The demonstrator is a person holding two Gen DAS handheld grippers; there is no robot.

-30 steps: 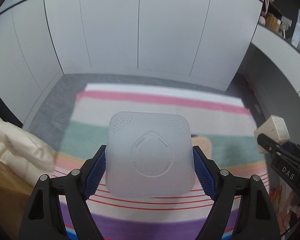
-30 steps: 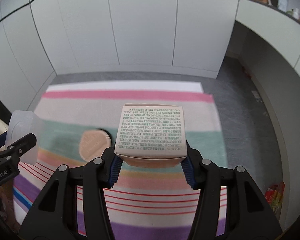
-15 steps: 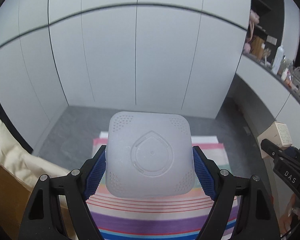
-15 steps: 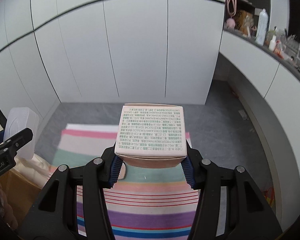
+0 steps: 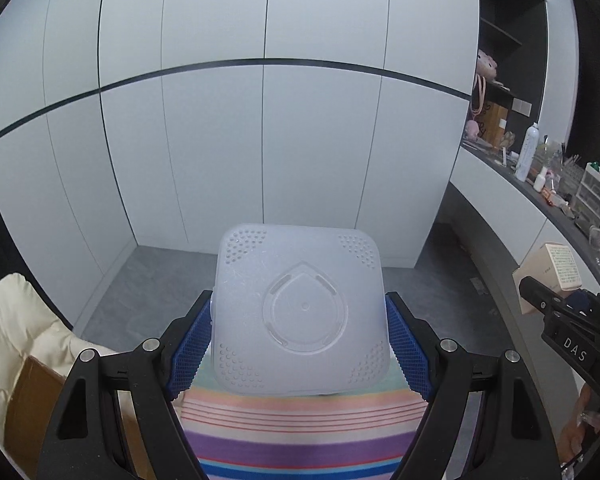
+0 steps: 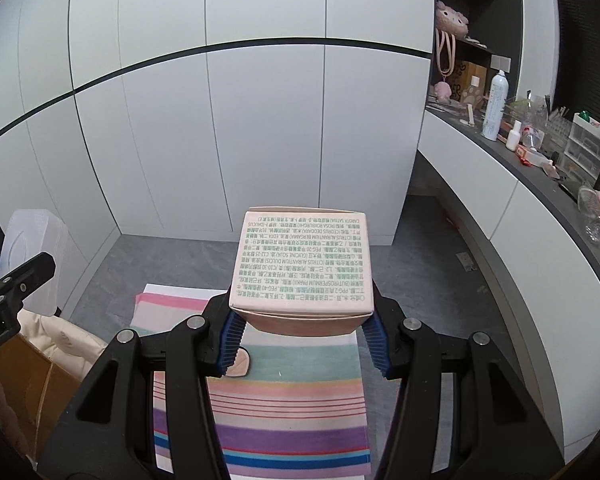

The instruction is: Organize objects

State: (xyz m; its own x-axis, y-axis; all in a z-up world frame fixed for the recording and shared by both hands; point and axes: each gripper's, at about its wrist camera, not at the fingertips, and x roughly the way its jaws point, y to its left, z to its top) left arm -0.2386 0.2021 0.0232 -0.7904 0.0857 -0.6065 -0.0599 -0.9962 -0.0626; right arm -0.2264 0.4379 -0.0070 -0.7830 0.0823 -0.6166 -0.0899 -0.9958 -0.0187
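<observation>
In the left wrist view the left tongs (image 5: 300,344) sit at the lower centre of the frame, clenched on a translucent white plastic box (image 5: 300,312). The blue ribbed pads (image 5: 190,346) press against the box's left and right sides, and its broad face, with perforated corners and a moulded teardrop ring, fills the middle of the frame. Below it lies a striped mat (image 5: 300,428) in pink, red, purple and blue bands. At the lower left of the frame a cream quilted cloth (image 5: 16,328) drapes over a brown cardboard box (image 5: 28,412).

In the right wrist view the right tongs (image 6: 302,340) are at the lower centre, grasping a small pinkish carton (image 6: 304,268) printed with green text; the blue pads (image 6: 230,340) grip its lower sides. The carton is held off the mat, which shows beneath it, where a small peach-coloured compact (image 6: 238,364) lies just left of centre, partly hidden by the left finger. Each tool appears in the other's view: the carton and black finger at the right edge of the left view, the plastic box at the left edge of the right view.

White cupboard doors (image 6: 220,120) fill the upper frame. At the right, a dark-topped desk (image 6: 540,176) curves away, carrying a white spray can (image 6: 495,106), small bottles and clear drawer units.
</observation>
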